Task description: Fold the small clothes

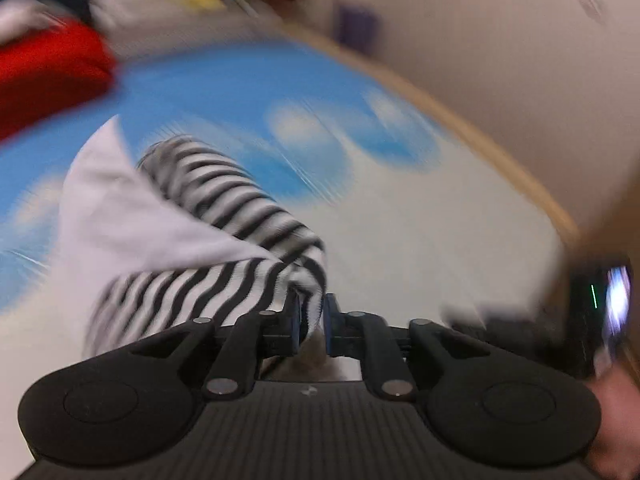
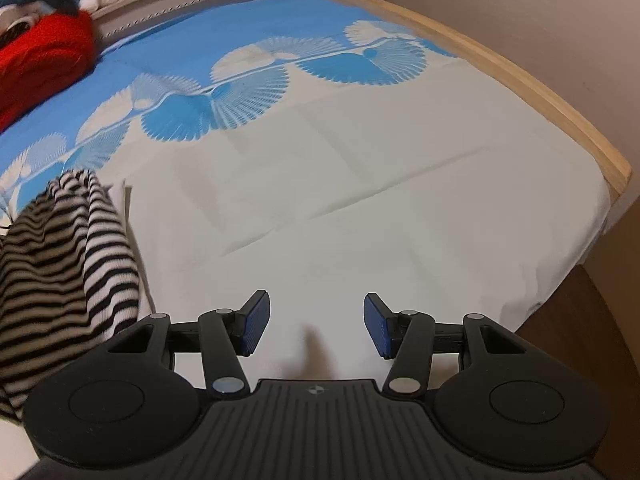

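Left gripper (image 1: 311,322) is clenching a striped garment (image 1: 224,240) over the bedsheet (image 2: 360,200). Right gripper (image 2: 316,330) is hanging released, nothing between its pads. Red plush toy (image 2: 44,60) is lying far left; wooden bed edge (image 2: 520,92) is running right.

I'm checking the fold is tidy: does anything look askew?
Yes. The striped garment hangs bunched and twisted from the left gripper, not flat on the bedsheet.

blue and white bed cover (image 2: 360,200), wooden bed frame (image 2: 520,92), red plush toy (image 2: 44,56), beige wall (image 2: 540,20)
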{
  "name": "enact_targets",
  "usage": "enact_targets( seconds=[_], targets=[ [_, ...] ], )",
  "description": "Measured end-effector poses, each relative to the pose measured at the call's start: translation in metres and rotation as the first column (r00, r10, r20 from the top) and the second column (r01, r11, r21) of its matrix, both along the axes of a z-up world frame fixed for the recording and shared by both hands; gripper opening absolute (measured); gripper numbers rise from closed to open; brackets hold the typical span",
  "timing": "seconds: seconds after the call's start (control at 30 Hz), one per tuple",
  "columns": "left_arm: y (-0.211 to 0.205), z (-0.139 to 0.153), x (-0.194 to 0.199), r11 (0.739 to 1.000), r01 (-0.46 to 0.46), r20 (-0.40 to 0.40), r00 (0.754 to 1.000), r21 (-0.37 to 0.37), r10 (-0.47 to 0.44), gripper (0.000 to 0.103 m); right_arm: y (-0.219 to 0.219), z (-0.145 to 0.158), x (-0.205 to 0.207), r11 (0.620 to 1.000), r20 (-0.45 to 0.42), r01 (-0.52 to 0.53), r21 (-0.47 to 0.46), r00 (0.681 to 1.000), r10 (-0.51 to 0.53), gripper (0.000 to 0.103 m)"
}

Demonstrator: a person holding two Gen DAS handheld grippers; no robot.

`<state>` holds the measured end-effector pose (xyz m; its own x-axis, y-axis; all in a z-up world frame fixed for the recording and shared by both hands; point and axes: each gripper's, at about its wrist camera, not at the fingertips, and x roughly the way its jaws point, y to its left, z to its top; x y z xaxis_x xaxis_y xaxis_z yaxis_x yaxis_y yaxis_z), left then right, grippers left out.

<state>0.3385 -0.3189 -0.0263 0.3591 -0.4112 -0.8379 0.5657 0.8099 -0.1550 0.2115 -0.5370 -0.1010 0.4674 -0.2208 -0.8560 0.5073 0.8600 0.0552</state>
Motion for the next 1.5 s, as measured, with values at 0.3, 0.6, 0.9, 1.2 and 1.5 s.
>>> enact_targets(
  seconds=[0.3,0.6,0.9,1.2,1.5],
  targets=[
    [0.113,0.026,0.018,0.987,-0.157,0.069,0.986,0.027,0.155,0.032,0.005,0.011,0.006,0.992,0.106,0.011,0.126,0.994,-0.025,0.054],
    [0.238,-0.016,0.027,0.966,-0.253,0.081,0.965,0.053,0.248,0.036,0.049,0.019,0.044,0.966,0.218,-0.168,0.196,0.968,0.124,0.054],
    [0.266,-0.024,0.020,0.965,-0.245,0.200,0.954,0.090,0.224,0.042,0.081,0.000,0.087,0.938,0.153,-0.302,0.172,0.949,0.277,0.056],
    [0.298,-0.011,0.041,0.920,-0.393,0.134,0.912,0.011,0.388,0.044,0.118,-0.012,0.092,0.911,0.058,-0.392,0.127,0.920,0.388,0.040],
    [0.299,-0.004,0.040,0.902,-0.429,0.079,0.899,-0.044,0.432,0.044,0.064,0.037,0.042,0.914,0.327,-0.306,0.265,0.921,0.214,0.001]
  ],
)
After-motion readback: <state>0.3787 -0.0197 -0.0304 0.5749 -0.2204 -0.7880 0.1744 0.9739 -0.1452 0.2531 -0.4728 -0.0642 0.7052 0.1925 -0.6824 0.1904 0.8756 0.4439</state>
